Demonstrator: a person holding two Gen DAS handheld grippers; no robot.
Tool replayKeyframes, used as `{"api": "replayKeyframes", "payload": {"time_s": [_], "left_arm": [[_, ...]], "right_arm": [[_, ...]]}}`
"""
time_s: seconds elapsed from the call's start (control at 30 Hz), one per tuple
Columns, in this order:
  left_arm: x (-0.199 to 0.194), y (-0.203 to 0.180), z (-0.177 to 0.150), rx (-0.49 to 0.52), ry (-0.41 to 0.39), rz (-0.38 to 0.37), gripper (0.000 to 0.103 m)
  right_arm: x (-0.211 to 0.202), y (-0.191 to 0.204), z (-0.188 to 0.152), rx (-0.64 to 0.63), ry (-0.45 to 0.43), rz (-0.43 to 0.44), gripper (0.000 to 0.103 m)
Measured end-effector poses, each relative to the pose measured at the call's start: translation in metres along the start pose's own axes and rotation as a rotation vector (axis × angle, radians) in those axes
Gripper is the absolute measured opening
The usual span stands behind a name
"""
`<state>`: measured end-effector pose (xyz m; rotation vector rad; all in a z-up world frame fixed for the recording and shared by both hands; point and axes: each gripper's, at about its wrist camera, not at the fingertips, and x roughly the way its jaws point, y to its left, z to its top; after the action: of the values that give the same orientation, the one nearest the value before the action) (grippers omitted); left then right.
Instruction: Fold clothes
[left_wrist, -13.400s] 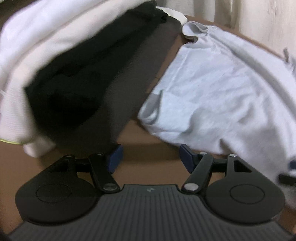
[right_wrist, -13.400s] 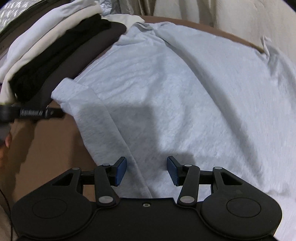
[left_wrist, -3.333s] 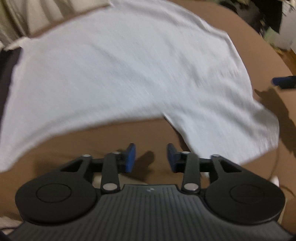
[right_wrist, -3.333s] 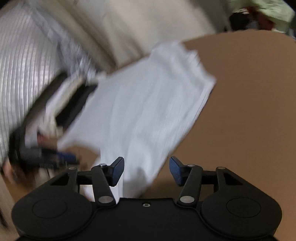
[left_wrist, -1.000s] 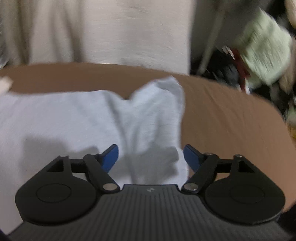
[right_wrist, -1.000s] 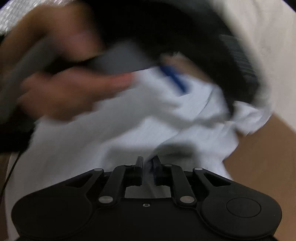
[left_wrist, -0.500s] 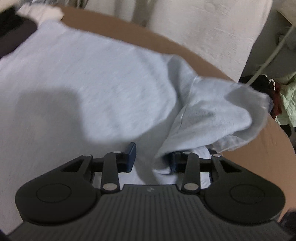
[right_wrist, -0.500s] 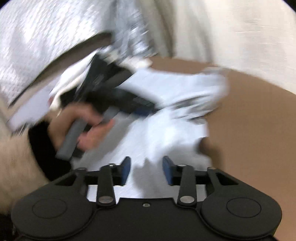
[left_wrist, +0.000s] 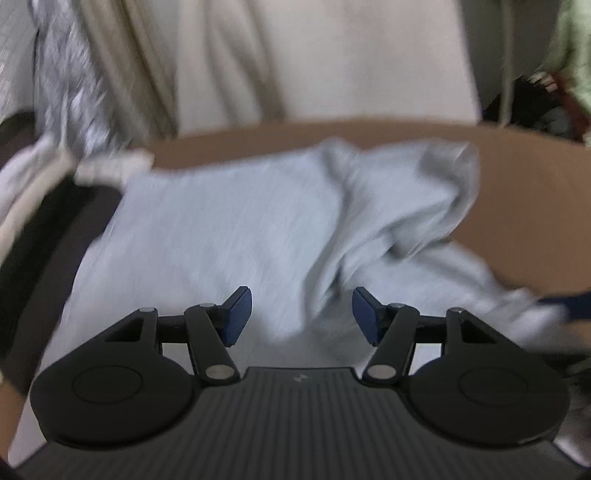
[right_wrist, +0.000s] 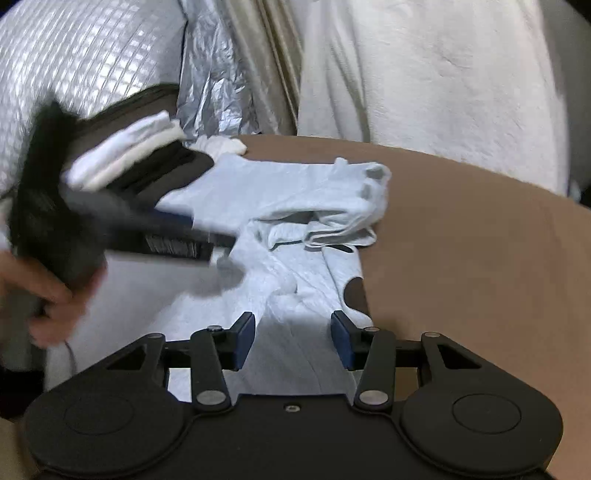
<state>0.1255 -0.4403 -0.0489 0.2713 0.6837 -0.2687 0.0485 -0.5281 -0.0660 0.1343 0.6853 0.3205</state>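
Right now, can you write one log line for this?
task: fold clothes | shirt: sleeve folded in, on table | left gripper: open | right gripper: open

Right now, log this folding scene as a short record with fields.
garment: light grey shirt lying on the brown surface, far right part bunched and folded over
stack: folded white and dark clothes at the shirt's left edge
left gripper: jaws have just been opening, nothing pinched, above the shirt
right gripper: jaws open, empty, above the near edge
backdrop: cream curtain
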Motion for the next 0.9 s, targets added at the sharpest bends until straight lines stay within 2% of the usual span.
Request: {"api": "replayKeyframes", "payload": {"time_s": [0.07,0.1,0.13,0.2,0.27,0.3,0.33,0.37,0.4,0.43,0.53,0.57,0.6,0.63,0.7,0.77,0.8,0.83,0.9], "left_arm": [[0.003,-0.004,0.015,-0.003,-0.024,-0.067,0.062],[0.006,-0.007,0.022,-0.002,-0.025,-0.101,0.063],[0.009,-0.013,0.028,0.012,-0.024,-0.145,0.065],[0.027,-0.031,0.036,0.089,-0.001,-0.260,0.079],[0.054,-0.049,0.039,0.177,0.057,-0.278,0.081],[0.065,-0.059,0.040,0.219,0.087,-0.237,0.079],[0.077,-0.063,0.039,0.254,0.106,-0.168,0.072],[0.082,-0.054,0.042,0.209,0.116,-0.135,0.048],[0.086,-0.042,0.044,0.151,0.124,-0.110,0.018],[0.089,-0.030,0.047,0.093,0.133,-0.084,0.017],[0.072,0.040,0.045,-0.253,0.091,-0.183,0.016],[0.064,0.064,0.038,-0.362,0.056,-0.216,0.016],[0.058,0.088,0.027,-0.471,0.028,-0.239,0.019],[0.055,0.113,0.013,-0.584,0.036,-0.236,0.022],[0.053,0.148,-0.013,-0.754,0.099,-0.124,0.021],[0.048,0.168,-0.033,-0.760,0.139,-0.035,0.023],[0.044,0.173,-0.040,-0.722,0.156,-0.005,0.026],[0.039,0.174,-0.046,-0.684,0.168,0.006,0.029],[0.031,0.171,-0.054,-0.653,0.169,-0.047,0.041]], "right_arm": [[0.024,0.006,-0.003,-0.013,0.044,-0.005,0.051],[0.027,0.005,-0.005,0.000,0.058,0.007,0.043],[0.029,0.003,-0.006,0.015,0.071,0.020,0.030],[0.028,0.012,-0.006,-0.026,0.070,0.055,0.026],[0.025,0.030,-0.005,-0.124,0.060,0.073,0.026],[0.025,0.036,-0.007,-0.153,0.063,0.095,0.026],[0.024,0.041,-0.009,-0.180,0.066,0.118,0.026],[0.027,0.046,-0.011,-0.199,0.089,0.132,0.026],[0.030,0.049,-0.014,-0.211,0.113,0.133,0.026],[0.032,0.052,-0.017,-0.233,0.127,0.125,0.026],[0.032,0.059,-0.020,-0.289,0.140,0.114,0.026],[0.031,0.060,-0.019,-0.298,0.145,0.115,0.026],[0.031,0.061,-0.018,-0.306,0.150,0.117,0.026],[0.031,0.061,-0.019,-0.307,0.158,0.122,0.026],[0.031,0.061,-0.022,-0.314,0.175,0.136,0.027],[0.030,0.062,-0.023,-0.331,0.187,0.149,0.029],[0.028,0.064,-0.024,-0.340,0.191,0.153,0.030],[0.025,0.065,-0.021,-0.332,0.190,0.165,0.031],[0.019,0.066,-0.016,-0.315,0.187,0.189,0.031]]}}
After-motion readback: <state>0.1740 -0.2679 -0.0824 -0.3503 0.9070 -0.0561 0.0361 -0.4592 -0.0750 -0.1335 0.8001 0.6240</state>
